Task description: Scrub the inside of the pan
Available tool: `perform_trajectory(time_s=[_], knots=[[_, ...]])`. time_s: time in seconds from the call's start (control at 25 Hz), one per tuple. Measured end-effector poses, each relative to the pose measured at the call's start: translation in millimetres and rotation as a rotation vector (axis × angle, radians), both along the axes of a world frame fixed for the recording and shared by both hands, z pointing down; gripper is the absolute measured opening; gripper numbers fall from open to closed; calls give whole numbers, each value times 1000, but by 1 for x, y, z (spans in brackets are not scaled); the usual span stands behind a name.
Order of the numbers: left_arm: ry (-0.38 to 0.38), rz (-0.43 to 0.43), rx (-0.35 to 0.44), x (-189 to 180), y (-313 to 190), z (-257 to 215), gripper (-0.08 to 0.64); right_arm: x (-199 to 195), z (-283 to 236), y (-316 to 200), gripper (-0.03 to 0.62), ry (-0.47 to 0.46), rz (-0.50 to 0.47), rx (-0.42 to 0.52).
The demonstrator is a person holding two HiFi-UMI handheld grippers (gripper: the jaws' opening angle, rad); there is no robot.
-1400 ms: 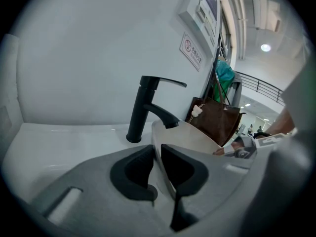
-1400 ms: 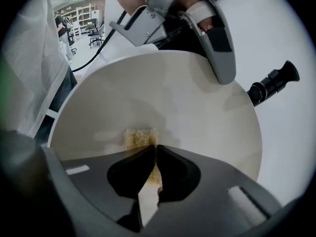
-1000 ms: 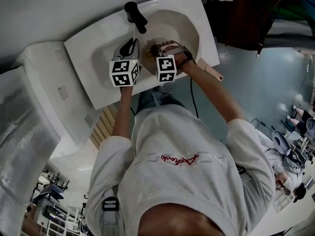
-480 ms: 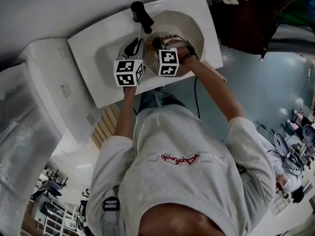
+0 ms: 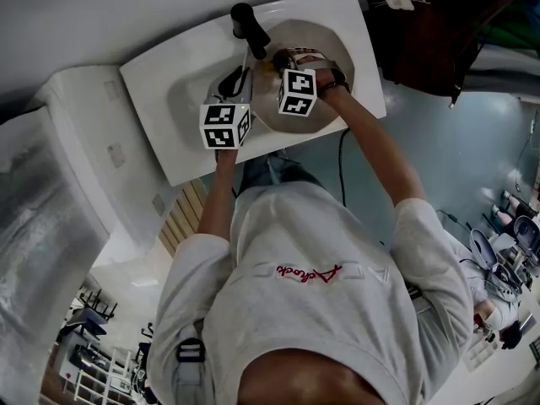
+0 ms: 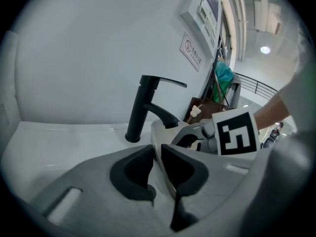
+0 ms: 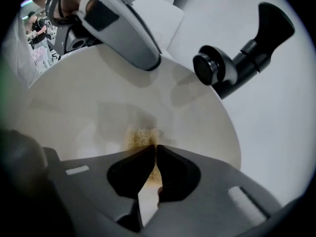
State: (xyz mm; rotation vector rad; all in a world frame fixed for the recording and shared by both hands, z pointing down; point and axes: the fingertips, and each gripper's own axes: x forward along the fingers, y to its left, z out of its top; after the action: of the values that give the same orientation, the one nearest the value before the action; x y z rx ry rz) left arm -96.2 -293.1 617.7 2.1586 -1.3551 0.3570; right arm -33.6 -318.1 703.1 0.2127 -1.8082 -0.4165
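Seemingly mid-scrub: pan (image 7: pixel 98 107) in sink (image 5: pixel 160 83) beneath black faucet (image 6: pixel 140 107). Left gripper (image 6: pixel 157 152) clamped on pan rim. Right gripper (image 7: pixel 155 149) pinching brownish scrub pad (image 7: pixel 140 138) against pan floor. No grime visible; remaining work unclear.

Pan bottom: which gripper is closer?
Right. The right gripper is down inside the pan, jaws shut on a brownish pad at its bottom. The left gripper is up at the pan's rim, jaws clamped on the wall.

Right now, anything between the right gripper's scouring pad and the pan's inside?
Nothing visible. The scouring pad in the right gripper lies against the inside of the pan; the faucet stands clear beyond it.
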Motion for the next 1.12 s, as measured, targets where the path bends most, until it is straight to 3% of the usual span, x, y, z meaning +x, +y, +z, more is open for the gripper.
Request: perform_trajectory(time_s=[0.72, 1.12], knots=[[5, 18, 3, 1, 0, 0, 54, 64, 7, -16, 26, 59, 153, 14], [2, 11, 11, 0, 0, 0, 54, 88, 13, 3, 26, 107, 156, -2]])
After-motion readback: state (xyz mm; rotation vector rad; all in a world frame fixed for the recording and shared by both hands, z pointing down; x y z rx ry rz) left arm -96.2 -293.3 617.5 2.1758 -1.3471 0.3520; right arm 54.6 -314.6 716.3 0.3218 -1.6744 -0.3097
